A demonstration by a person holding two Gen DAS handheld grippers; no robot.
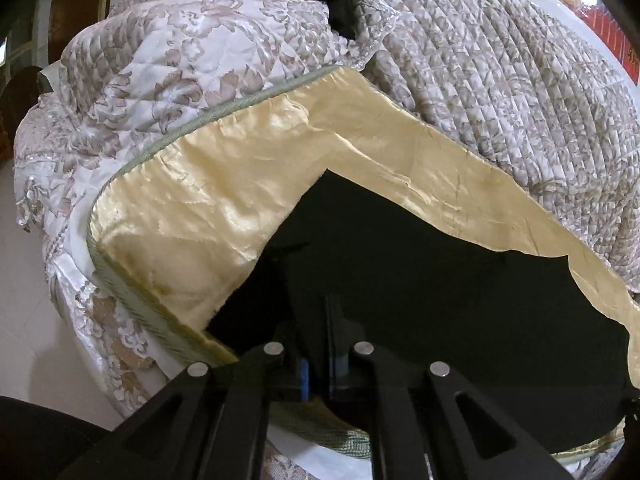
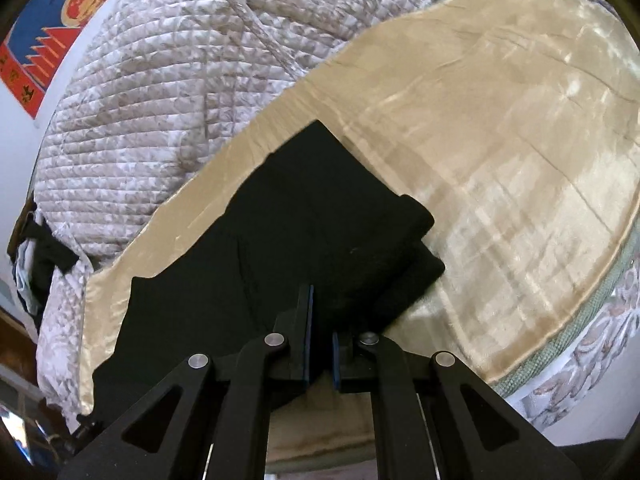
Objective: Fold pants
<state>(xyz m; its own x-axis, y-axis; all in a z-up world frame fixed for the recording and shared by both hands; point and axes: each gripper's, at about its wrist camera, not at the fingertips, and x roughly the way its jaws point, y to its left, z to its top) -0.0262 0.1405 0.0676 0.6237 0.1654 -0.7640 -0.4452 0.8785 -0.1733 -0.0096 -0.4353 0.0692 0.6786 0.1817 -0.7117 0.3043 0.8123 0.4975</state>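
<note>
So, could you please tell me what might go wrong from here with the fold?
1. The black pants lie on slick satin sheet; dragging them may slide or bunch the stacked layers at the folded edge.
2. The pants reach the near bed edge in the left wrist view, beside the green piping, so a pull toward the person could tip them off.
3. The right tool looks nearly closed; it might pinch only the top layer.

It was a bedroom in a home: a bed [image 2: 500, 152] with a shiny cream satin cover, a rumpled floral quilt [image 1: 500, 92] heaped behind, and a colourful poster [image 2: 52, 32] on the white wall.
</note>
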